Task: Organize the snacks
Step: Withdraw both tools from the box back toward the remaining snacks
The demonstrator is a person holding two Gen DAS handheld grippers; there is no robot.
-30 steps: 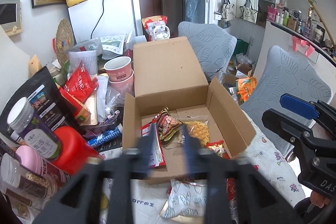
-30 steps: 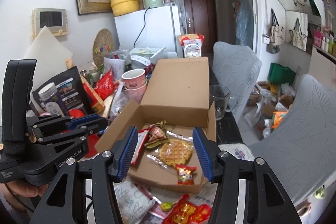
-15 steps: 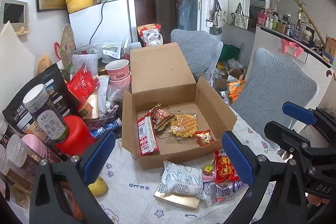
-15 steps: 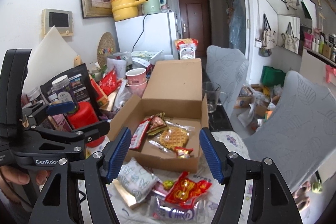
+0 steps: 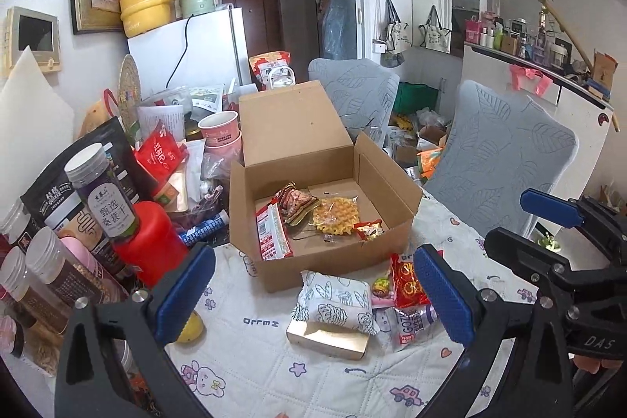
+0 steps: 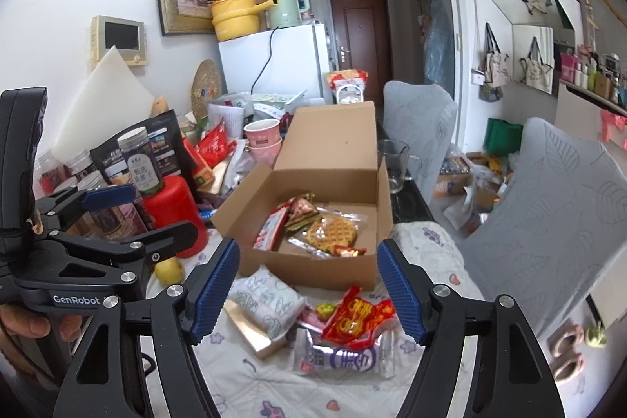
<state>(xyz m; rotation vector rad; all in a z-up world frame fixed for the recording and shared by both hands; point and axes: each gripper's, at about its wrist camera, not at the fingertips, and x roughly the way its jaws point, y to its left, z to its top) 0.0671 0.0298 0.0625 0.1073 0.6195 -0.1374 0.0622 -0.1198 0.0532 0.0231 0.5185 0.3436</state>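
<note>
The left gripper [image 5: 313,294] is seen low in its own view with the blue pads [image 5: 184,294] spread wide and nothing held between them. The right gripper [image 6: 307,286] is likewise held wide open and empty at the bottom of the right wrist view.

At the left edge of the left wrist view, jars [image 5: 104,192] and a red container [image 5: 151,243] are crowded together, and a yellow fruit [image 5: 191,330] is partly hidden behind the left pad. In the middle of the frame the cardboard box [image 5: 341,261] stands with its lid raised. Inside it, from left to right, a red-and-white packet [image 5: 271,232] is leaned against the left wall, a dark wrapped snack [image 5: 296,202] lies beside it, then a waffle in clear wrap [image 5: 337,216] and a small red candy [image 5: 370,228].

Just in front of the box, on the printed tablecloth [image 5: 250,359], a white bread-print pouch [image 5: 337,300] is laid over a gold box [image 5: 327,337]. To the right of it a red snack bag [image 5: 407,281] is piled on a purple-lettered packet [image 5: 411,320]. At the right edge the other gripper's black frame is visible, before a grey chair [image 5: 505,159].
</note>
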